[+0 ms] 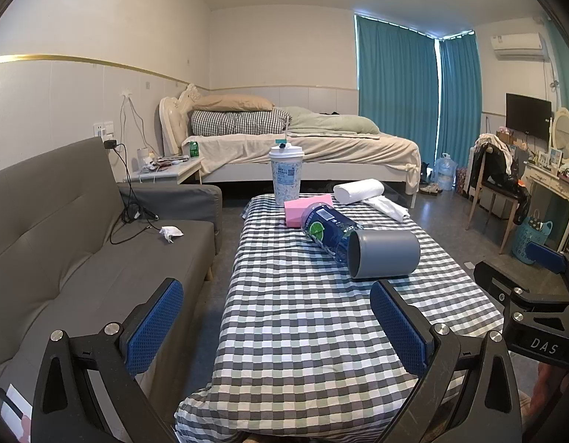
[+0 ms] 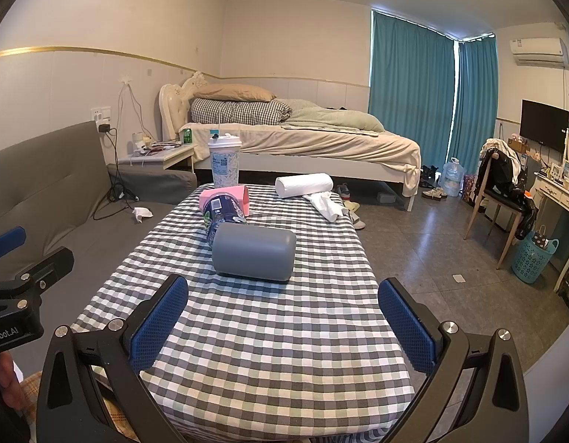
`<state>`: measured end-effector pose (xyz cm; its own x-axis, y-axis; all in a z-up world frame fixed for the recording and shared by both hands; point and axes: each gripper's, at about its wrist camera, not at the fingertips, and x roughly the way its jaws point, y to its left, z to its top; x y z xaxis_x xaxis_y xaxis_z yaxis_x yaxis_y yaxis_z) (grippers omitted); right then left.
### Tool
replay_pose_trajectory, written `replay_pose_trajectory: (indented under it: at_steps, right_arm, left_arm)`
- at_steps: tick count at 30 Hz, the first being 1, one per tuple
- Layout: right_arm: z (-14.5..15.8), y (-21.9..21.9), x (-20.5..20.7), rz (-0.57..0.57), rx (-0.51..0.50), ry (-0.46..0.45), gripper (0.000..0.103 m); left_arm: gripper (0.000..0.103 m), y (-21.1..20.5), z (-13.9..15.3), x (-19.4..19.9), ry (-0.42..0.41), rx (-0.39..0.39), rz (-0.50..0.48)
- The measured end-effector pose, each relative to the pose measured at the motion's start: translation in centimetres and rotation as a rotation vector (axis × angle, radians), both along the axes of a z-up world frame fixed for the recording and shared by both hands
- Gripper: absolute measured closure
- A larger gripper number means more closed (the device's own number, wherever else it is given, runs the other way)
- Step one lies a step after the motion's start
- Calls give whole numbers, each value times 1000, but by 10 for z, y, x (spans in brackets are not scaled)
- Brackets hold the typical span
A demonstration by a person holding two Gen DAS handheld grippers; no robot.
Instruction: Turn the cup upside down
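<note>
Both the left claw (image 1: 277, 328) and the right claw (image 2: 284, 326) hang wide open, empty, while the gray cup (image 2: 254, 252) lies sideways at 12 o'clock on the tabletop (image 2: 269, 361), probably light, hard and smooth, so squeeze its round middle.
</note>
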<state>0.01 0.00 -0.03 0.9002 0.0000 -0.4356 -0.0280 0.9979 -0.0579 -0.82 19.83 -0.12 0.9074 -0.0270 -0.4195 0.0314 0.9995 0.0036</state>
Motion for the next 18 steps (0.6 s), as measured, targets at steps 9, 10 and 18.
replay_pose_trajectory:
  at_steps: [9,10,18]
  right_arm:
    - [0,0,0,-1,-1,-1,0]
    - [0,0,0,-1,-1,-1,0]
    - [-6,-1,-7,1,3,-4,0]
  left_arm:
    - [0,0,0,0,-1,0,0]
    - [0,0,0,1,-1,1,0]
    - [0,2,1,0,-1,-2,1]
